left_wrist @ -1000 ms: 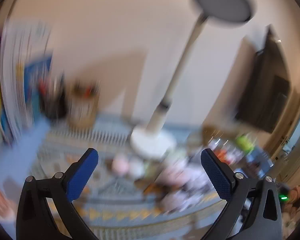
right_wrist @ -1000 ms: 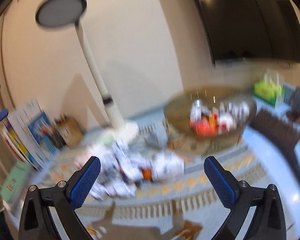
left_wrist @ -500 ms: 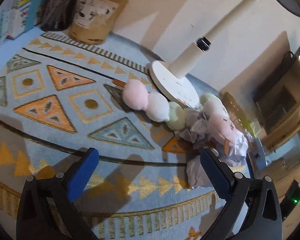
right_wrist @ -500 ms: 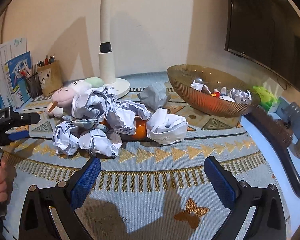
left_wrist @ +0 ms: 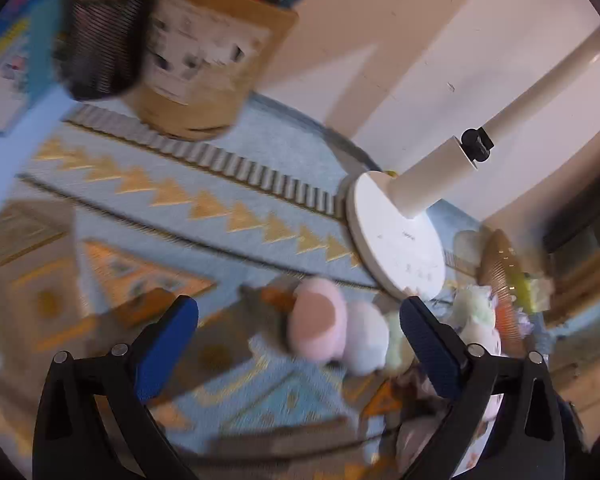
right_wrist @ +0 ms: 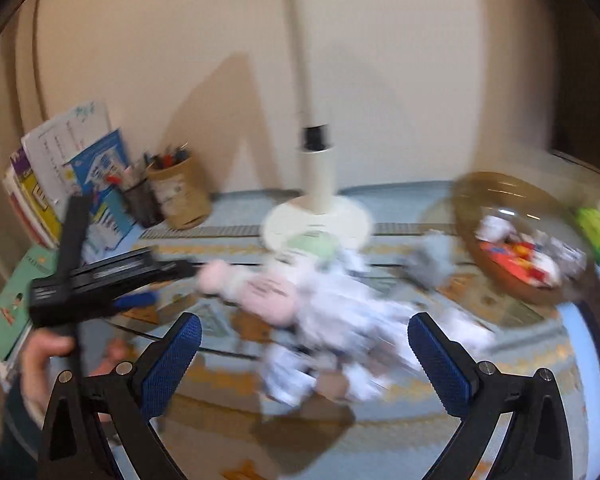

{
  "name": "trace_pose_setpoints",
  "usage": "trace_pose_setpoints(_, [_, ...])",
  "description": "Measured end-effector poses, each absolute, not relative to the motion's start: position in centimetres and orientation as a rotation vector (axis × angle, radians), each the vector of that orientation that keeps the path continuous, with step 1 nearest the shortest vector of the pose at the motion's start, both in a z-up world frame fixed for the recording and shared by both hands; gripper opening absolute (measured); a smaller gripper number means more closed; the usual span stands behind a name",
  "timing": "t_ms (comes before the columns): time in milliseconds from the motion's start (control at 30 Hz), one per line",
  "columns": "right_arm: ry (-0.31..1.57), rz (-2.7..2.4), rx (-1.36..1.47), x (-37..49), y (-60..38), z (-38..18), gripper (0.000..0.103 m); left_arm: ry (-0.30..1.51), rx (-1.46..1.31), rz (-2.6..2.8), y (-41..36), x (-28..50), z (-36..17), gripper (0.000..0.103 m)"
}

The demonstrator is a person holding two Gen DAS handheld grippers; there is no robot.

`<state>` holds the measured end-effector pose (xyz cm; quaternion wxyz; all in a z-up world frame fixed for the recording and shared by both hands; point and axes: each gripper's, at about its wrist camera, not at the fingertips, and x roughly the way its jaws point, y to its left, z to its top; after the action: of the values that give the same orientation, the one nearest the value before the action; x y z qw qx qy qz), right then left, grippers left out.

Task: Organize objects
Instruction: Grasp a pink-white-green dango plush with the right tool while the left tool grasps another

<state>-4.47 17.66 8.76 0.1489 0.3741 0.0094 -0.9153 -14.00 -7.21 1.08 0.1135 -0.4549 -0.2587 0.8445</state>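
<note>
Lamp base (left_wrist: 396,236) standing at 1 o'clock of left tool (left_wrist: 298,320), brown pen pot (left_wrist: 208,64) and black mesh cup (left_wrist: 104,48) sitting at 11. Plush toy (left_wrist: 320,330) lying on patterned worktop (left_wrist: 172,200), between wide-apart blue pads, not touching. Right tool (right_wrist: 304,340) hovering with pads spread, gripping nothing, over crumpled paper heap (right_wrist: 340,320); amber bowl (right_wrist: 504,236) sitting at 2 o'clock. Hand (right_wrist: 40,364) gripping left tool's handle at 9 o'clock.
</note>
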Motion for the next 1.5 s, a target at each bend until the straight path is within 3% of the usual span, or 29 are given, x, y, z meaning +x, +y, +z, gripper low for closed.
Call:
trace_pose_setpoints(67, [0.113,-2.649,1.121,-6.2,15.4,7.7,0.094,-0.823,-1.286,2.423,-7.2,-14.6,0.2,0.100])
trace_pose_setpoints(200, [0.293,-2.711,1.203,-8.9,12.6,5.3,0.079,-0.768,-1.215,2.440,-6.5,-14.2,0.2,0.100])
trace_pose_setpoints(267, [0.352,-2.708,1.248,-9.7,12.3,4.2,0.059,-0.720,-1.207,2.455,-6.0,-14.0,0.3,0.100])
trace_pose_setpoints(367, [0.314,-2.720,1.200,-9.1,13.3,4.5,0.055,-0.683,-1.192,2.437,-5.4,-13.7,0.4,0.096])
trace_pose_setpoints(467, [0.162,-2.672,1.120,-7.6,15.1,5.6,0.054,-0.615,-1.222,2.406,-3.9,-13.6,0.3,0.092])
trace_pose_setpoints(533, [0.098,-2.675,1.046,-6.1,16.5,6.7,0.054,-0.524,-1.246,2.382,-2.8,-13.0,0.5,0.081])
trace_pose_setpoints(700, [0.011,-2.685,0.820,-0.8,20.3,10.9,0.054,-0.454,-1.312,2.141,-0.4,-8.6,0.8,0.081])
trace_pose_setpoints(833, [0.001,-2.699,0.698,3.8,23.9,12.4,0.054,-0.159,-1.273,2.093,2.3,-2.6,2.4,0.081])
trace_pose_setpoints(1000, [0.003,-2.748,0.777,7.2,27.8,9.7,0.054,0.070,-1.187,2.440,1.7,-2.5,5.5,0.083])
trace_pose_setpoints(1200, [-0.084,-2.745,0.965,7.3,30.9,5.2,0.054,0.321,-1.261,2.448,5.3,-7.7,2.4,0.082])
trace_pose_setpoints(1267, [-0.073,-2.738,1.004,7.2,31.2,4.2,0.054,0.337,-1.281,2.465,5.1,-8.7,1.5,0.077])
trace_pose_setpoints(1300, [-0.060,-2.745,1.015,7.3,31.3,3.9,0.054,0.304,-1.305,2.449,5.1,-9.2,1.0,0.062])
trace_pose_setpoints(1367, [-0.021,-2.737,1.045,7.0,31.4,3.2,0.054,0.218,-1.293,2.442,4.8,-9.2,0.9,0.050])
trace_pose_setpoints(1500, [-0.013,-2.709,1.101,6.6,31.7,1.8,0.055,0.187,-1.302,2.483,3.8,-7.5,1.7,0.044])
